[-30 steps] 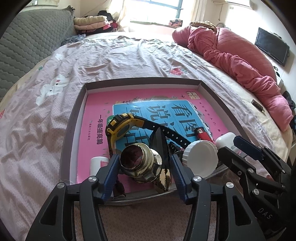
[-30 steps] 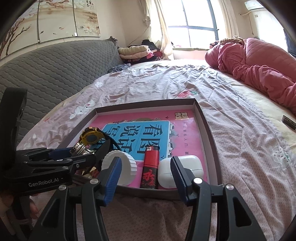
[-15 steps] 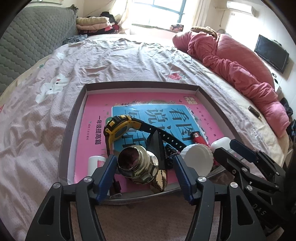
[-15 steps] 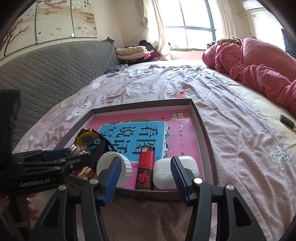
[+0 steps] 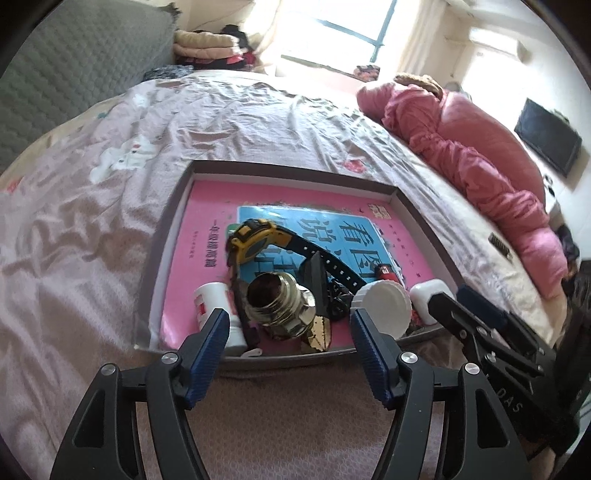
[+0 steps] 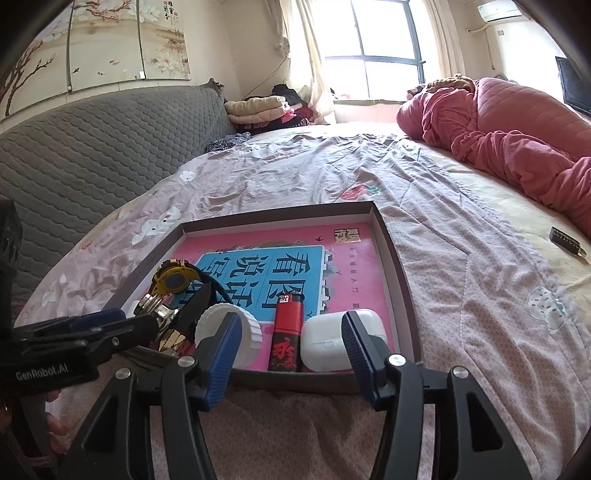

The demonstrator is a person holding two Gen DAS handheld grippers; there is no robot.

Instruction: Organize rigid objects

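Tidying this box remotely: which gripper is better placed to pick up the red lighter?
Right. The right gripper is open with the red lighter lying between its fingers, near the box's front wall. The left gripper frames the metal fitting instead.

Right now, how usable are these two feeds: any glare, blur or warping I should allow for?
Left wrist view: window blown out, slight blur, tray rim bowed by fisheye. Right wrist view: sharper, window bright but readable, lighter and white case crisp.

One tray (image 5: 168, 236), one book (image 5: 207, 206) (pink), one watch (image 5: 255, 240), one lighter (image 6: 288, 325), two grippers (image 5: 288, 332)
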